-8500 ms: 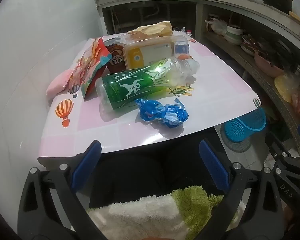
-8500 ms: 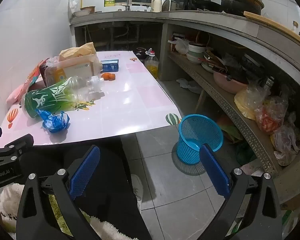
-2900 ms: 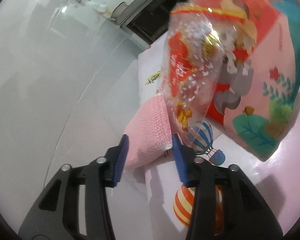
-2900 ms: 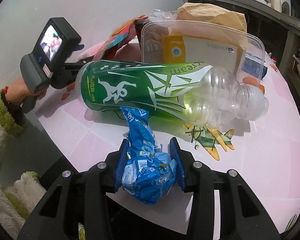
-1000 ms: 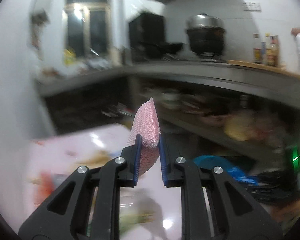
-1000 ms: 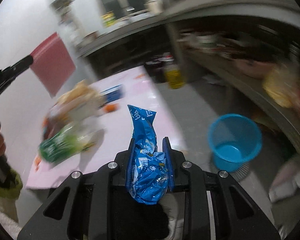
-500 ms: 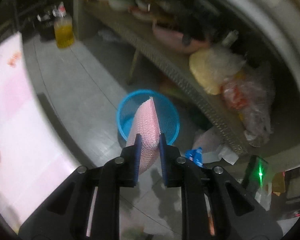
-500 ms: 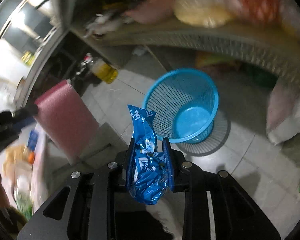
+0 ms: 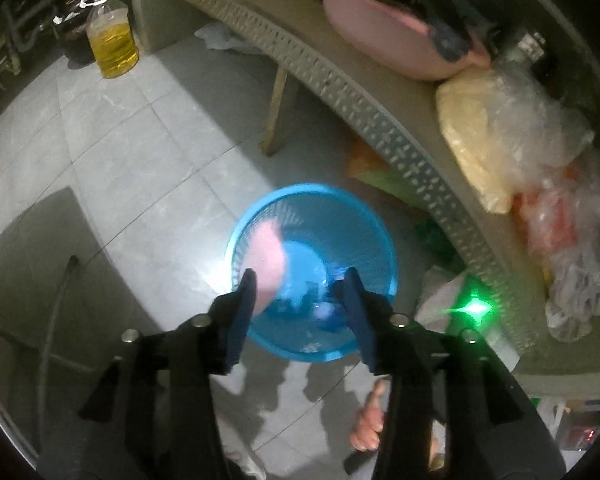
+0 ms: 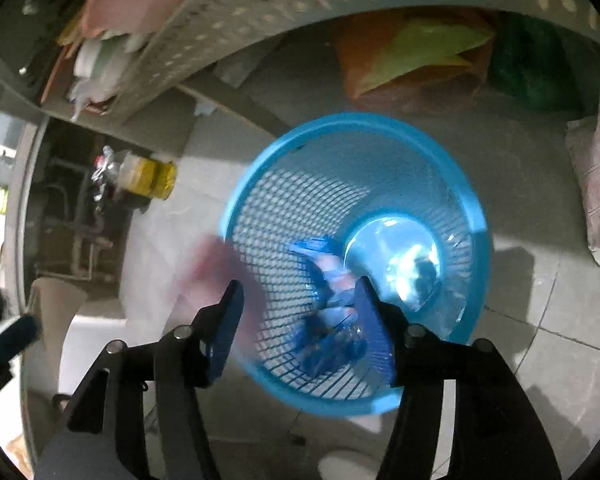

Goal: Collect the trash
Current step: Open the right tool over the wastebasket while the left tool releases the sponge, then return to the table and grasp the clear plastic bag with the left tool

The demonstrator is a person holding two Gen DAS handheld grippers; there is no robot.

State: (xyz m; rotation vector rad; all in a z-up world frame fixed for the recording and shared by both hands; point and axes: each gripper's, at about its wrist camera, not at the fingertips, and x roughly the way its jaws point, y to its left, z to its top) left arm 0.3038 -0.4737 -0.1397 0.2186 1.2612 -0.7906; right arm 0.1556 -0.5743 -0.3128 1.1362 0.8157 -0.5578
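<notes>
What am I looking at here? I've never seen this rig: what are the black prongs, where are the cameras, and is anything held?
No robot: a person carries a two-finger gripper in each hand, each with a fisheye camera looking along its fingers. Both views look down at a blue mesh basket on the tiled floor. The left gripper is open, and a blurred pink sponge is dropping at the rim. The right gripper is open too; the blue wrapper lies inside the basket. Neither holds anything. A yellow oil bottle stands farther off.

left gripper [image 9: 300, 300] spread wide over the blue basket [image 9: 364, 216], blurry pink sponge [image 9: 267, 262] (mid-air, looks like) at its rim, oil jug [image 9: 112, 40] off behind
</notes>
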